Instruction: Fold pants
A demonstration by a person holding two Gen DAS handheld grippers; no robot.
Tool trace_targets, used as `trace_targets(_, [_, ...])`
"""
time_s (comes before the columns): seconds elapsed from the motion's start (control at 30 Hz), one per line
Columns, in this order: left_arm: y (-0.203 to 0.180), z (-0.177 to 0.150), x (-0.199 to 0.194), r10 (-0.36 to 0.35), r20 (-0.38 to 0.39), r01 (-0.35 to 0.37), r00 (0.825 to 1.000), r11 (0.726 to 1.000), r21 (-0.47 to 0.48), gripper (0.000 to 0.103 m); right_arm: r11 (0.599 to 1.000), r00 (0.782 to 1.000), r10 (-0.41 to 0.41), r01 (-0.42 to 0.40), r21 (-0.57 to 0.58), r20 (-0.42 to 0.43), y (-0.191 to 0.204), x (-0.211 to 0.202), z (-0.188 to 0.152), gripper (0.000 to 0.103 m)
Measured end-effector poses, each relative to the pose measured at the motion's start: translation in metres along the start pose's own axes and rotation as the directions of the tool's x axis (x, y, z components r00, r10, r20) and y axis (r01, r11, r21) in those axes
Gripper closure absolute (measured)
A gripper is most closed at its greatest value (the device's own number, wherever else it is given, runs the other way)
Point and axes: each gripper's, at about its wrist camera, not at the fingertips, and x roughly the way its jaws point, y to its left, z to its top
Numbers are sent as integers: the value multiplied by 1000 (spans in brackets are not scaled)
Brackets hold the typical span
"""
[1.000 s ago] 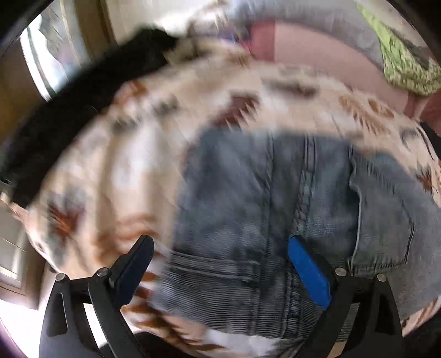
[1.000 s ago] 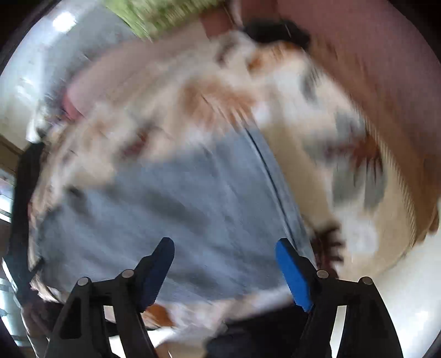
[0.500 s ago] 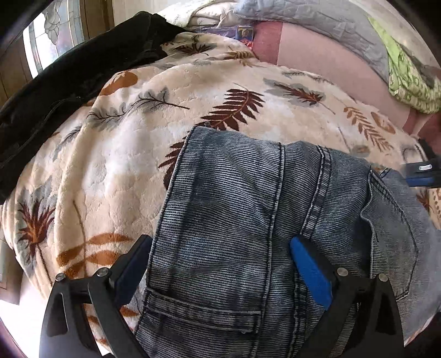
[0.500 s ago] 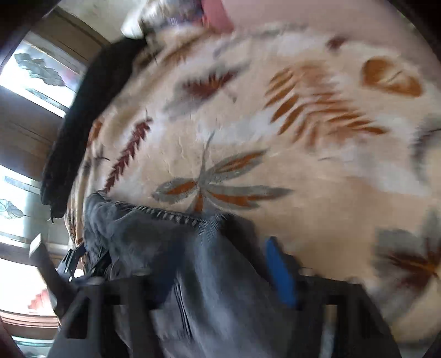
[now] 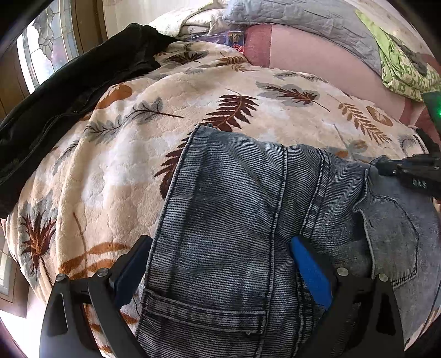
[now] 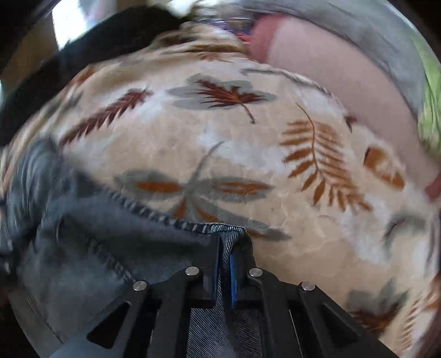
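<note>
Grey-blue jeans lie folded on a cream leaf-print blanket. My left gripper is open, its fingers straddling the near part of the jeans above a back pocket. My right gripper is shut on a corner of the jeans' edge, with the rest of the denim trailing to the left. The right gripper also shows at the right edge of the left wrist view, at the far right corner of the jeans.
A black garment lies along the blanket's left side. A pink sheet, a grey quilt and a green patterned cloth lie at the back. A window is at the far left.
My right gripper came down to the jeans' far right corner and shut on the edge. My left gripper steadied over the jeans and stays open.
</note>
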Motion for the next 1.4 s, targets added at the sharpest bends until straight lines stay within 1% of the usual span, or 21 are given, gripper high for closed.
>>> trace_targets(0.03, [0,-1,0,-1,4,1,1000,1000,3,3,998,1000,25,-26,63,10,-10,0,0,92])
trace_targets(0.1, [1,-1,-1,-3,6,3,1000,1000,2,3,993,999,-29,26,120,28,-24,-11,4,64])
trace_targets(0.13, [1,-1,-1,-5,5,5,1000,1000,-1,3,988,999,-41,36,150,34,-33,-20,4,60])
trace_targets(0.27, [1,0,-2,-1,5,1,1000,1000,-2,3,941,989,77,-114,319,125,-58,-75,-8,59])
trace_targets(0.33, [1,0,-2,0,6,0,1000,1000,-1,3,879,952,242,-297,372,188,-54,-95,-22,57])
trace_targets(0.4, [1,0,-2,0,5,0,1000,1000,-2,3,832,912,364,-410,374,188,-46,-89,-39,38])
trace_targets(0.47, [0,-1,-2,5,8,-5,1000,1000,-3,3,884,959,283,-253,392,-19,-43,-37,-60,37])
trace_targets(0.5, [0,-1,-2,1,8,-1,1000,1000,-3,3,887,962,260,-206,412,-80,-49,-17,-69,57])
trace_targets(0.53, [0,-1,-2,4,7,-4,1000,1000,-3,3,870,969,243,-204,449,-31,-59,-18,-76,66])
trace_targets(0.57, [1,-1,-3,6,9,-6,1000,1000,-5,3,850,969,247,-223,478,11,-65,-32,-78,67])
trace_targets(0.63, [1,-2,-4,7,16,-6,1000,1000,-9,3,881,984,157,-180,438,88,-62,-70,-79,56])
trace_targets(0.7, [0,-2,-5,13,21,-13,1000,1000,-7,3,887,981,131,-179,425,140,-62,-93,-90,29])
trace_targets(0.77, [-1,-1,-8,24,30,-24,999,1000,-2,4,876,971,169,-226,427,166,-67,-97,-106,27])
trace_targets(0.83, [-4,1,-20,56,83,-57,995,998,13,4,875,994,105,-96,474,7,-84,-63,-122,27])
trace_targets(0.87, [-6,2,-28,70,118,-73,991,997,23,4,850,993,113,-86,520,-21,-94,-52,-130,35])
trace_targets(0.93, [-12,4,-47,60,185,-70,981,996,47,4,806,982,167,-185,562,83,-108,-70,-135,36])
trace_targets(1.1, [-42,16,-81,-56,268,16,962,989,149,4,870,986,99,-152,468,137,-130,-102,-112,36])
trace_targets(1.2, [-58,27,-62,-44,233,-3,971,980,198,4,902,974,213,-226,368,77,-128,-88,-88,36])
trace_targets(1.27, [-61,32,-29,21,135,-49,991,977,208,4,947,981,194,-193,257,22,-114,-68,-75,36])
trace_targets(1.33, [-55,27,15,86,-27,-79,996,975,209,3,950,956,262,-232,209,-132,-103,-33,-78,54])
trace_targets(1.4, [-39,22,21,26,-22,-23,999,991,134,0,974,966,202,-180,138,-159,-94,-25,-78,72])
